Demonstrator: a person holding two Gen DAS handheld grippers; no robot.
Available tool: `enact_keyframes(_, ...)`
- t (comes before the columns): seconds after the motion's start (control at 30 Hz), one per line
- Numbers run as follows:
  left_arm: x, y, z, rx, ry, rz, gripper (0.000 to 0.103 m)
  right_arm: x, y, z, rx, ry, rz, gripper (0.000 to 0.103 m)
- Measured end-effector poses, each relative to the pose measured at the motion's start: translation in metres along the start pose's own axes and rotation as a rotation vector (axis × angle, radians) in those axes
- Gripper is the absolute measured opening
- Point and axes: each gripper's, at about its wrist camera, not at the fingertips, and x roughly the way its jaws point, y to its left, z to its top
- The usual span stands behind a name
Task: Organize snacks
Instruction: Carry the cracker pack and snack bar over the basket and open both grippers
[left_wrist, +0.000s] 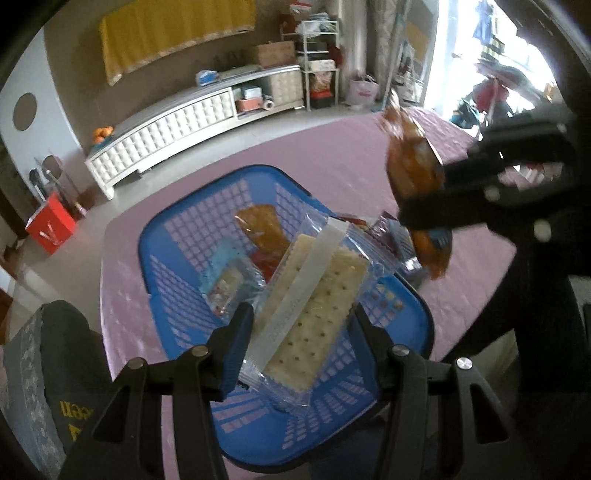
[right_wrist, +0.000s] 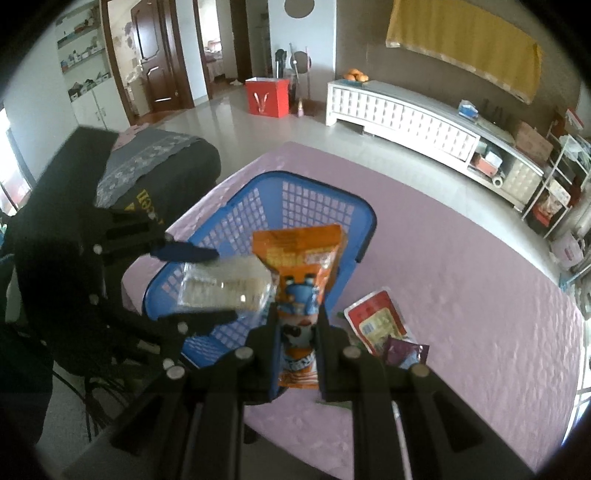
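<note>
You are partway through; the blue basket (left_wrist: 177, 236) already holds several snacks; your left gripper (left_wrist: 299, 343) fingers pinch a cracker pack (left_wrist: 314, 299) above it; your right gripper (right_wrist: 297, 347) fingers pinch an orange packet (right_wrist: 299, 258); two packets (right_wrist: 380, 325) remain on the worktop (right_wrist: 461, 295) at 3 o'clock of the basket.

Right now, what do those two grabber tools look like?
Both are matching black frames. The left hand-held gripper has two angular black fingers with blue pads inside and round silver bolts at the joints. The right hand-held gripper has the same black fingers, blue pads and silver bolts.
</note>
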Motion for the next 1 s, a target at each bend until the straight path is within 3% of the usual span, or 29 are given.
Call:
enact_keyframes(0.03,-0.001,-0.002,-0.001,0.010,-0.001,0.000,0.054,-0.002,0.000,0.000,0.001,-0.002,-0.003,0.020)
enact_keyframes(0.1,-0.003,-0.002,-0.002,0.009,-0.010,0.007,0.068,-0.003,0.000,0.001,0.004,-0.001,-0.010,0.020)
enact_keyframes(0.5,-0.036,0.020,-0.009,-0.057,-0.070,0.070,0.069,0.001,0.013,0.009,-0.002,0.008,0.017,0.020)
enact_keyframes(1.0,-0.034,0.061,-0.038,-0.160,-0.046,0.060,0.069,0.066,0.049,0.016,-0.065,0.119,0.041,0.020)
